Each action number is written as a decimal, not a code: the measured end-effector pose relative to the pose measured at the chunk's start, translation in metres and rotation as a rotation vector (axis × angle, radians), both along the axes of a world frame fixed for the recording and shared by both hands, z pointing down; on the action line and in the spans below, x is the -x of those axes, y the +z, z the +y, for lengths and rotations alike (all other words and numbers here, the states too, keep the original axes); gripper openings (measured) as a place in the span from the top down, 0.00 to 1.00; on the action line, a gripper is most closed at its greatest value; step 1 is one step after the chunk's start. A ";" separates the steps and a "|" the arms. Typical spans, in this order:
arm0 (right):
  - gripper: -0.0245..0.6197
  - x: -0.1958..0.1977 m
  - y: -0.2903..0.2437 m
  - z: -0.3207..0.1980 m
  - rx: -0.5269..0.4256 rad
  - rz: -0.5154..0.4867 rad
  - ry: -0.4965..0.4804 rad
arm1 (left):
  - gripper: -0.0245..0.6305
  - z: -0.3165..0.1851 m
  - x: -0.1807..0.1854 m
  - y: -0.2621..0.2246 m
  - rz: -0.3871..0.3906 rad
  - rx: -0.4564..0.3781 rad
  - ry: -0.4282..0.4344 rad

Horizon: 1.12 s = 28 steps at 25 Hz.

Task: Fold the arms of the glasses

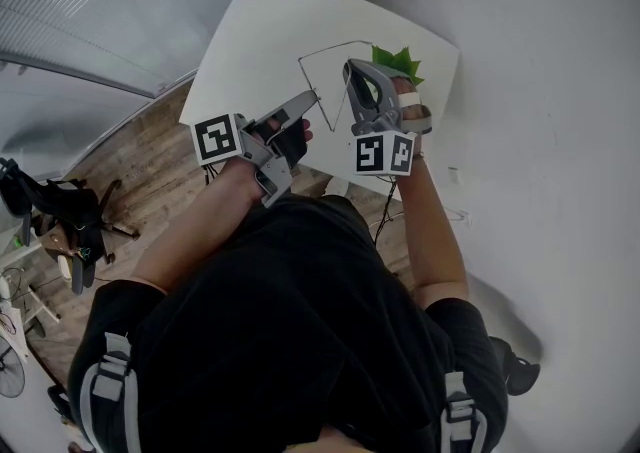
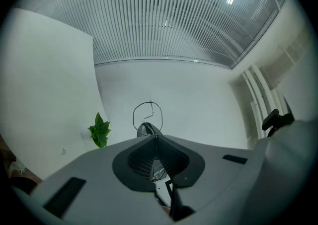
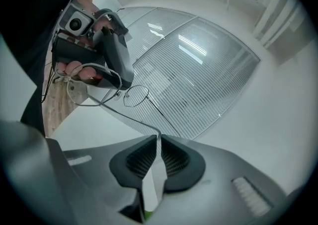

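Clamping the glasses (image 3: 136,96), the left gripper (image 2: 155,137) steadies them aloft so the right gripper (image 3: 159,137), pinching one arm (image 3: 130,118), can fold it.

Thin wire-rimmed glasses (image 3: 121,95) held in mid-air, one arm outstretched.

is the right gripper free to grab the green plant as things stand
Probably not yet: the right gripper is shut on an arm of the glasses, which the left gripper also holds. The plant looks close by, with nothing between.
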State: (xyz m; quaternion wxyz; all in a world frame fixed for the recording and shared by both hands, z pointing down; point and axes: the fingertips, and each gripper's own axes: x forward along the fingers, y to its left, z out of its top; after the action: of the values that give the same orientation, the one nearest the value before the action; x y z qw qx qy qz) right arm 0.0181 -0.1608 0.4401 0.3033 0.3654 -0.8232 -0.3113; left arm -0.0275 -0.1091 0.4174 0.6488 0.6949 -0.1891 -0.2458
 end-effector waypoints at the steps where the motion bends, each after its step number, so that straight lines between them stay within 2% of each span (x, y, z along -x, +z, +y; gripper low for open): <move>1: 0.90 0.001 0.000 0.000 -0.001 0.001 -0.002 | 0.94 0.000 0.000 0.000 0.001 0.003 0.001; 28: 0.90 0.039 -0.006 0.010 -0.020 0.047 -0.143 | 0.94 0.005 -0.004 -0.005 0.019 0.007 0.055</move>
State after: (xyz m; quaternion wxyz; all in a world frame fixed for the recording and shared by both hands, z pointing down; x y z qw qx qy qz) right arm -0.0213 -0.1507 0.4340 0.2956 0.3012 -0.8367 -0.3489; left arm -0.0237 -0.1042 0.4125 0.6594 0.6953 -0.1647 -0.2336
